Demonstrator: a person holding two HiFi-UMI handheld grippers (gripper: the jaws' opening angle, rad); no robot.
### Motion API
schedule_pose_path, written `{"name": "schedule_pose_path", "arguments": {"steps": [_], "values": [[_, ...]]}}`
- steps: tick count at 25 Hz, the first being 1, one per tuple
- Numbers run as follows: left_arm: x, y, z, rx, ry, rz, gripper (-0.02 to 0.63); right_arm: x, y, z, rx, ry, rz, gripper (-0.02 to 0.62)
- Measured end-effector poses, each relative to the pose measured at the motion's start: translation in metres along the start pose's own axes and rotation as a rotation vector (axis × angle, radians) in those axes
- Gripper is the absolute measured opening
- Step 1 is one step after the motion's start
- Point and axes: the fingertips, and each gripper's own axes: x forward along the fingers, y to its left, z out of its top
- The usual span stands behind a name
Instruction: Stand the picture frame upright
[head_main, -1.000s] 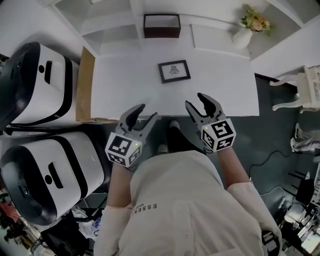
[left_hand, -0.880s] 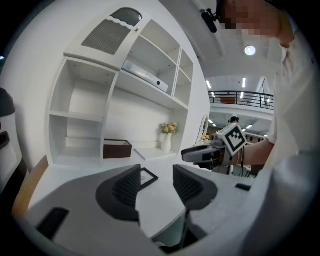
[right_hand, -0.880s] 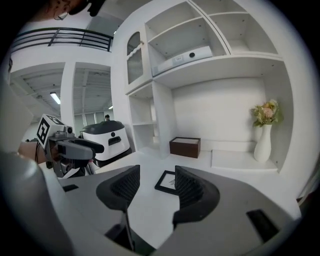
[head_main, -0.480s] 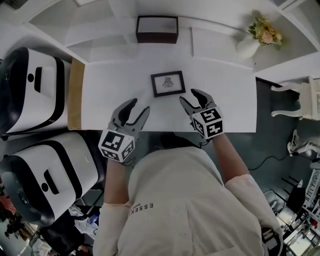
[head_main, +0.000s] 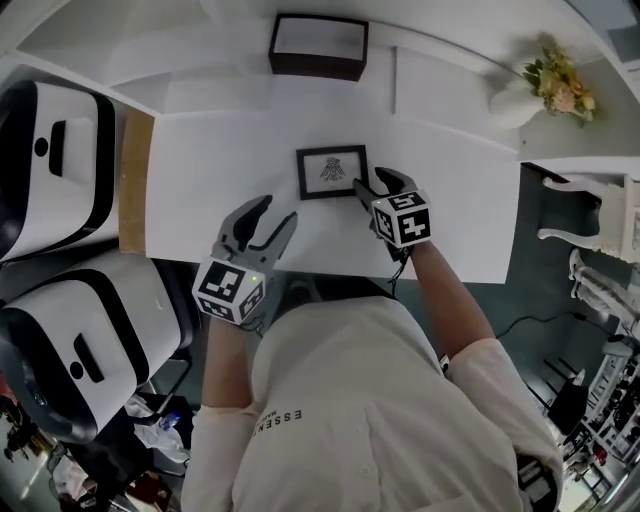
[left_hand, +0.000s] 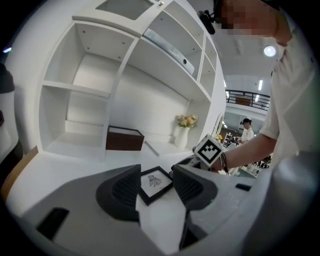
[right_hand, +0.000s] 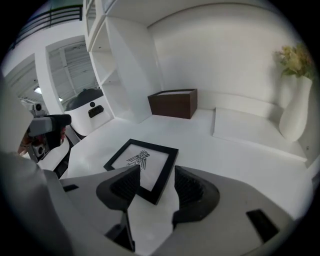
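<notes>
A black picture frame (head_main: 332, 172) with an insect drawing lies flat in the middle of the white table (head_main: 210, 160). My right gripper (head_main: 372, 181) is at the frame's near right corner. In the right gripper view that corner of the frame (right_hand: 142, 161) lies between the open jaws of my right gripper (right_hand: 156, 176), and the pads stand off it. My left gripper (head_main: 275, 210) hovers open over the table's front edge, short of the frame and to its left. In the left gripper view the frame (left_hand: 156, 182) shows beyond its empty jaws.
A dark brown box (head_main: 318, 45) stands on the shelf behind the table. A white vase of flowers (head_main: 520, 100) is at the back right. Two large white-and-black machines (head_main: 50, 170) crowd the left side, beside a wooden board edge (head_main: 132, 180). A white chair (head_main: 590, 215) stands at the right.
Both grippers have moved forward over the table. The right one has reached the frame's near right corner and now straddles it. The left one has advanced only a little.
</notes>
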Motion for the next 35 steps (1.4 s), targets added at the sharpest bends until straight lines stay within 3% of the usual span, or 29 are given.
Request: {"name": "schedule_pose_path", "arguments": {"steps": [4, 8, 12, 35], "values": [[0.007, 0.005, -0.001, -0.019, -0.007, 0.015, 0.186, 0.014, -0.012, -0.004, 0.019, 0.037, -0.004, 0.216], [0.009, 0.010, -0.005, -0.030, 0.005, 0.017, 0.186, 0.022, -0.016, -0.008, 0.031, 0.071, -0.012, 0.143], [0.011, 0.013, -0.008, -0.043, 0.011, 0.016, 0.186, 0.025, -0.014, -0.010, 0.048, 0.086, 0.005, 0.112], [-0.018, -0.010, -0.033, -0.027, 0.061, -0.054, 0.186, -0.001, 0.010, -0.045, 0.095, 0.089, -0.088, 0.106]]}}
